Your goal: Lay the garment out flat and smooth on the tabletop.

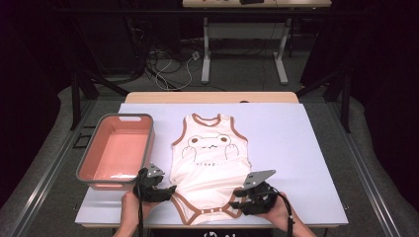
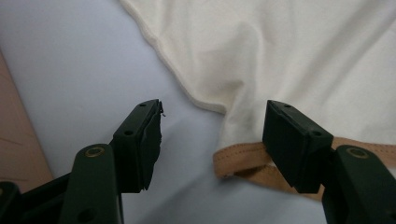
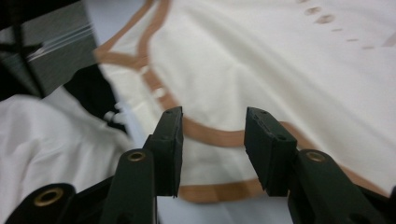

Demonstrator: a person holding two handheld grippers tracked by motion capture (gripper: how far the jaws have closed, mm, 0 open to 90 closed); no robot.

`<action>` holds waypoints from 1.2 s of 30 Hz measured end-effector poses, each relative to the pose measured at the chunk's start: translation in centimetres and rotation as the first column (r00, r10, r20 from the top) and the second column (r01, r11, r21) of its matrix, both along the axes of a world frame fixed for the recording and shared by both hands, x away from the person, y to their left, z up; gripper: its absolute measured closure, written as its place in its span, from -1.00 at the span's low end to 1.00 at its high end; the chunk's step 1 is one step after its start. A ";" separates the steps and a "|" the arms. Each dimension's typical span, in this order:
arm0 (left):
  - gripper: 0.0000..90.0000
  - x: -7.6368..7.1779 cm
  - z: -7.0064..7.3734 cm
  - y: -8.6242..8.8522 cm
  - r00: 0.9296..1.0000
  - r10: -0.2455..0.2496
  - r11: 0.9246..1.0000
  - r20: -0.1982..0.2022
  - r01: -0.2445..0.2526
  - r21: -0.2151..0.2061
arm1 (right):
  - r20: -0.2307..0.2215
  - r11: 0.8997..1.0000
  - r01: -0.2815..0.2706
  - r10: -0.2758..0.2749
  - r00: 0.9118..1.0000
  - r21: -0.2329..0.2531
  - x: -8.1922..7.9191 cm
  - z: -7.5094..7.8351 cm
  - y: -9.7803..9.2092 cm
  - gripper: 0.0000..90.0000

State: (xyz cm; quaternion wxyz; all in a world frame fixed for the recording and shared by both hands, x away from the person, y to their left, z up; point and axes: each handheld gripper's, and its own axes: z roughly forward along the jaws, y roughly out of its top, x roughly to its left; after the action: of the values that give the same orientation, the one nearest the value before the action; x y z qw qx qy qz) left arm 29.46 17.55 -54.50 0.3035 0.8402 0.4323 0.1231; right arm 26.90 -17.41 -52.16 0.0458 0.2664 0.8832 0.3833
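Observation:
A cream baby bodysuit (image 1: 210, 158) with brown trim and a frog face print lies flat on the white table mat (image 1: 286, 143), neck end away from me. My left gripper (image 1: 170, 190) is open at the garment's lower left corner; in the left gripper view its jaws straddle the brown leg trim (image 2: 238, 158) and the cream edge (image 2: 205, 100). My right gripper (image 1: 236, 200) is open at the lower right corner; in the right gripper view the brown leg trim (image 3: 215, 135) runs between its jaws. Nothing is gripped by either one.
A pink collapsible tub (image 1: 118, 148) with a grey rim stands on the mat left of the bodysuit, close to my left gripper. The mat's front edge (image 1: 207, 224) is just behind both hands. Table legs and cables (image 1: 207, 54) are on the floor beyond.

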 end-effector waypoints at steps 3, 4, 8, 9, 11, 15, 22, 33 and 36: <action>-0.23 -0.6 0.2 0.2 1.000 -0.003 1.000 -0.001 0.003 -0.005 | 0.058 0.990 0.136 -0.134 0.989 -0.030 1.1 0.1 -1.8 0.37; -0.23 -0.7 0.2 0.3 1.000 -0.003 1.000 0.000 0.003 -0.006 | 0.060 0.983 0.178 -0.175 0.983 -0.045 1.5 0.0 -2.3 0.38; -0.16 -0.4 -0.1 0.2 1.000 0.003 1.000 -0.005 -0.003 -0.002 | 0.053 0.953 0.288 -0.284 0.957 -0.098 3.1 -1.2 -3.5 0.41; -0.13 -0.2 -0.3 0.3 1.000 0.006 1.000 -0.001 -0.006 0.001 | 0.046 0.948 0.301 -0.298 0.953 -0.100 3.4 -1.5 -3.7 0.41; -0.05 0.2 -0.6 0.4 1.000 0.008 1.000 -0.010 -0.008 -0.004 | 0.029 0.942 0.322 -0.320 0.947 -0.097 4.0 -1.9 -3.9 0.42; 0.18 0.3 -0.8 0.5 1.000 0.008 1.000 0.008 -0.008 -0.014 | -0.003 0.939 0.332 -0.333 0.943 -0.090 4.6 -2.4 -4.0 0.47; 0.90 0.1 -0.9 -0.1 0.998 -0.057 0.998 0.026 0.058 -0.027 | -0.032 0.946 0.311 -0.315 0.949 -0.089 4.8 -2.8 -3.7 0.95; 0.95 1.5 -0.9 -0.5 0.995 -0.060 0.998 0.075 0.059 0.004 | 0.007 0.932 0.340 -0.342 0.940 -0.125 4.3 -2.4 -4.1 1.00; 0.93 1.5 -0.9 -0.5 0.995 -0.060 0.998 0.081 0.059 0.012 | 0.034 0.931 0.333 -0.332 0.943 -0.150 4.1 -2.5 -3.8 0.99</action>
State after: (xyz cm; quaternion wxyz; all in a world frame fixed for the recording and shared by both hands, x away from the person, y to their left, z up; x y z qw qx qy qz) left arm 30.94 17.04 -55.39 0.3203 0.8485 0.3936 0.1505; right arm 31.02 -21.26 -54.61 0.1338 0.4060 0.8521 0.3020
